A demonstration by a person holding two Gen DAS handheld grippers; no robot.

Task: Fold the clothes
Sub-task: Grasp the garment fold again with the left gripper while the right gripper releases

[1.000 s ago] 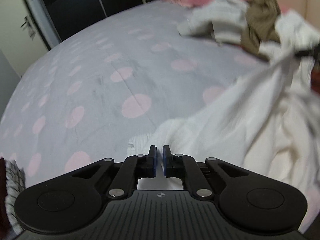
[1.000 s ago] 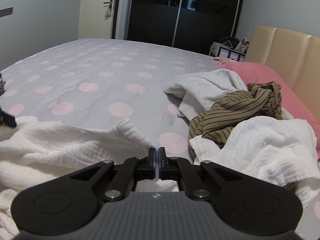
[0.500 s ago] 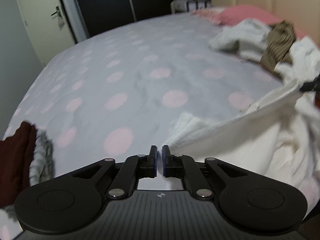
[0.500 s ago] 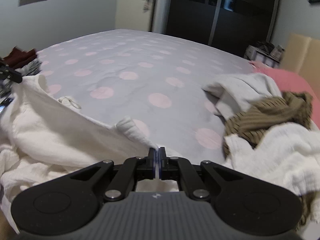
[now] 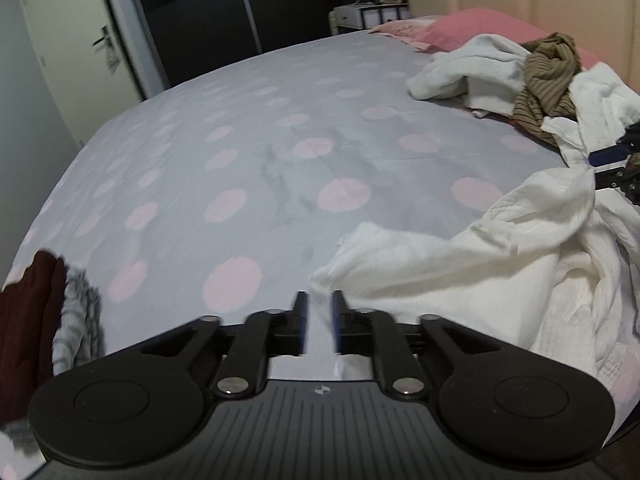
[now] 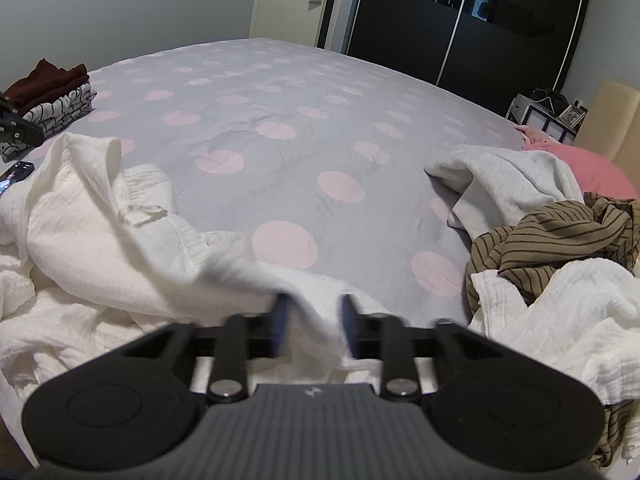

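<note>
A white crinkled garment [image 5: 460, 264] lies rumpled on the near part of the grey bed with pink dots [image 5: 280, 160]. My left gripper [image 5: 319, 312] is opening over one corner of it; the thin cloth sits between the parted jaws, and the pads are off it. In the right wrist view the same garment [image 6: 100, 240] sprawls at the left. My right gripper [image 6: 314, 316] is also opening, with a blurred fold of the cloth slipping between its jaws. Each gripper shows at the edge of the other's view: the right gripper [image 5: 612, 160], the left gripper [image 6: 16, 128].
A heap of unfolded clothes lies by the pink pillow [image 6: 592, 164]: a pale grey top [image 6: 508, 176], a brown striped one [image 6: 560, 236], a white one [image 6: 560, 320]. A folded stack [image 6: 52, 96] and a phone [image 6: 16, 172] sit at the left edge. Dark wardrobe doors stand behind.
Both grippers were shut on the white garment's edge, holding it stretched between them. Their jaws have parted and the cloth has sagged onto the bed.
</note>
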